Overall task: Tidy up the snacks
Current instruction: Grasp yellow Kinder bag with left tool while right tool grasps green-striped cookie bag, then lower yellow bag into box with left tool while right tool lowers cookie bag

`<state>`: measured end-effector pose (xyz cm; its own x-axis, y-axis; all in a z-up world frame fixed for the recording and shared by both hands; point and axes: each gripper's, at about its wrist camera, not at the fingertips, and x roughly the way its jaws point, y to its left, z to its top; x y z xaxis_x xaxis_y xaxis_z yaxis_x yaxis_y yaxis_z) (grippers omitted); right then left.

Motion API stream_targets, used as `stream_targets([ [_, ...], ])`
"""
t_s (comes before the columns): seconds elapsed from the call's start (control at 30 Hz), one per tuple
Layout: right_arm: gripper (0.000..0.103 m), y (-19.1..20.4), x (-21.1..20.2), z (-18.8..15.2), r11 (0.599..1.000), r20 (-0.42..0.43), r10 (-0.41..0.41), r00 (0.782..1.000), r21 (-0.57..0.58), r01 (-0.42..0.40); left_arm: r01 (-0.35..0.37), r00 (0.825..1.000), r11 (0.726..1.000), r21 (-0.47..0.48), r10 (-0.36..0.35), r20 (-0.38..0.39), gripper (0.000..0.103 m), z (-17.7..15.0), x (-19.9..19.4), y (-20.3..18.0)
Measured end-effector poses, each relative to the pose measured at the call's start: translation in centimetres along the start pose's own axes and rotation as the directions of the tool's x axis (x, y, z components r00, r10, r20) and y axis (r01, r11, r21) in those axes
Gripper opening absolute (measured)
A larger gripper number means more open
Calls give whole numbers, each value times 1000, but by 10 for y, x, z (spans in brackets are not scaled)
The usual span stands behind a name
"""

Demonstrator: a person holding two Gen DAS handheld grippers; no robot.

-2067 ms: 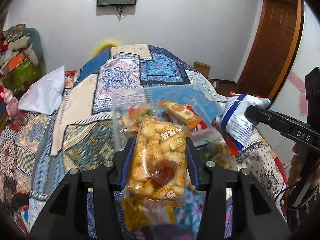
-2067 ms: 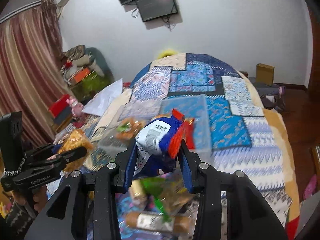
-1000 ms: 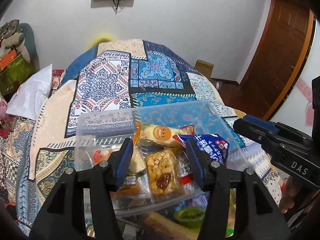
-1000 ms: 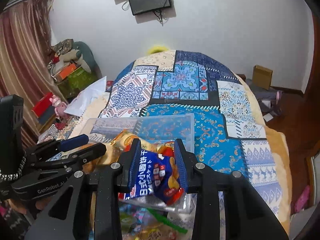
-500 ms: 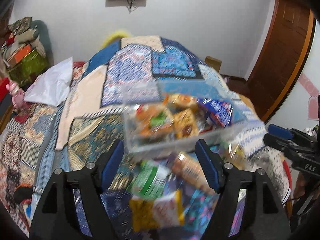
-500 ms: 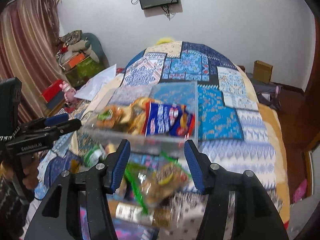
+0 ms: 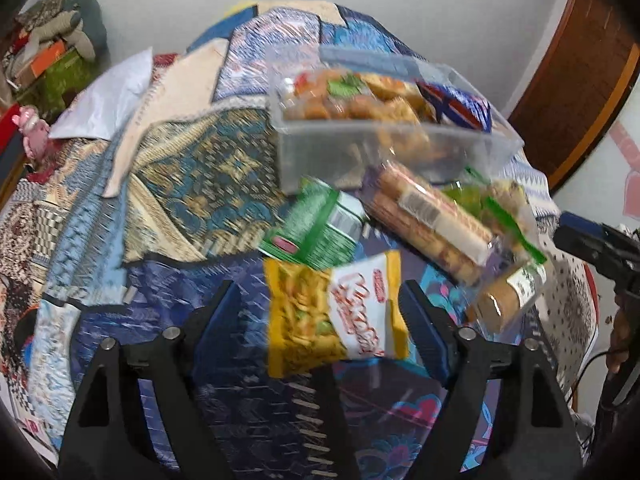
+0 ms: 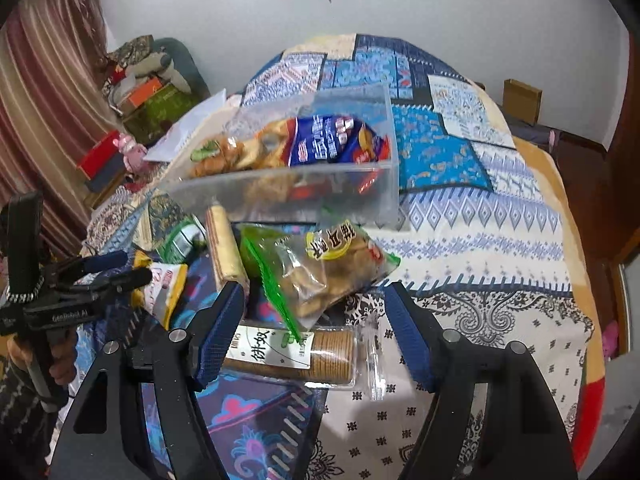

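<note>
A clear plastic bin [image 7: 384, 152] [image 8: 304, 196] on the bed holds several snack packs, among them a blue bag [image 8: 332, 142]. Loose snacks lie in front of it. My left gripper [image 7: 320, 320] is open around a yellow and white chip bag [image 7: 332, 316], with a green pack [image 7: 316, 224] and a long biscuit pack [image 7: 432, 220] beyond. My right gripper [image 8: 316, 320] is open over a green-edged clear bag of snacks [image 8: 328, 268] and a round cracker roll [image 8: 296, 354]. Each gripper shows in the other's view: the right [image 7: 592, 240], the left [image 8: 100, 272].
The patchwork bedspread [image 8: 460, 152] covers the whole bed. Boxes and toys [image 8: 148, 92] are piled at the left wall by a curtain. A wooden door [image 7: 580, 80] is at the right. A cardboard box [image 8: 522, 100] sits on the floor beyond.
Both grippers let go of their packs into the bin, opened, and drew back and down toward the loose snacks in front of it.
</note>
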<state>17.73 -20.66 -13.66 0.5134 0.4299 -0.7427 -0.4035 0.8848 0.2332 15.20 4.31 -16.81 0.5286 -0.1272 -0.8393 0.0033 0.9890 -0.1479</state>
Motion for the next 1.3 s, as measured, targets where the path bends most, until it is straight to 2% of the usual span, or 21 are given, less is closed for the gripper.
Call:
stream_targets([
  [0.07,73,0,7,-1,1000,-10,-3,1000,-2,3,9,1000,1000,0,-9,-10,88,-3,6,-3],
  [0.23,79,-1,28,2,1000,-43,-12,999,-4,12,-1,999,1000,-9,1,-45,88,-5,25,-6],
  [0.4,79,-2,48,5,1000,-84,-22,996,-8,21,-15,1000,1000,5,15,-11,88,-5,28,-9],
  [0.43,79,-3,50,6,1000,-89,-19,996,-5,19,-16,1000,1000,7,16,-4,86,-5,29,-9],
  [0.57,79,-5,57,8,1000,-83,-25,996,-4,25,-30,999,999,38,29,23,67,-9,27,-15],
  [0.63,80,-6,58,7,1000,-78,-18,997,1,18,-13,999,999,51,11,34,66,-10,25,-16],
  [0.73,74,-10,55,5,1000,-67,7,998,23,-5,-2,999,999,48,0,43,61,-13,24,-13],
  [0.87,59,-10,48,2,1000,-54,9,999,18,-9,7,999,999,40,-9,42,54,-16,17,-10],
  [1.0,47,-11,38,2,1000,-40,18,999,23,-17,9,998,1000,27,-11,54,52,-19,7,-6],
  [1.3,45,-12,5,4,999,31,19,999,42,-21,9,989,1000,20,-12,146,52,-3,-33,-5],
])
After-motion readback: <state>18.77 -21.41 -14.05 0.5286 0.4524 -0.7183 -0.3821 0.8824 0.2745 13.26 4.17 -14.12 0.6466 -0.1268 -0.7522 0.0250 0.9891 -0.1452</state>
